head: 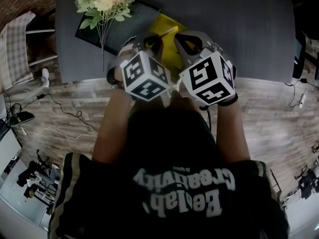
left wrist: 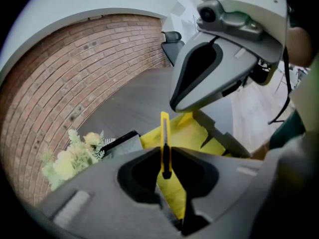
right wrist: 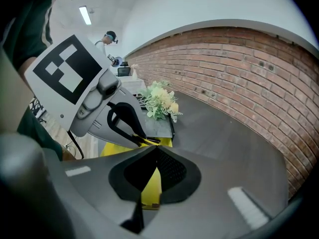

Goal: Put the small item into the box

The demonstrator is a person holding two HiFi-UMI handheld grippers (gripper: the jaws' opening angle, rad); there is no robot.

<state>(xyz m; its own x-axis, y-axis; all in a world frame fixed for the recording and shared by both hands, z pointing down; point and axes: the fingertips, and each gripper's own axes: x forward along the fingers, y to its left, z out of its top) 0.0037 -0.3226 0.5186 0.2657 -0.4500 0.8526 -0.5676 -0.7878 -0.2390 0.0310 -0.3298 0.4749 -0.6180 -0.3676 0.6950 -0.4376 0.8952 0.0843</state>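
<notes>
One dark grey tabletop (head: 249, 34) carries an open yellow box (head: 160, 28) near its near edge, with a bunch of pale flowers (head: 107, 1) at its far left. The left tool (left wrist: 165, 151) is clamped on a yellow utility knife (left wrist: 164, 128), which is pointed at the box. The right tool (right wrist: 156, 147) is closed on nothing.

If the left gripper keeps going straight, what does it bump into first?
Probably the yellow box, just past the yellow cutter pinched in the left gripper. The right gripper hangs higher, though depth is unclear.
</notes>
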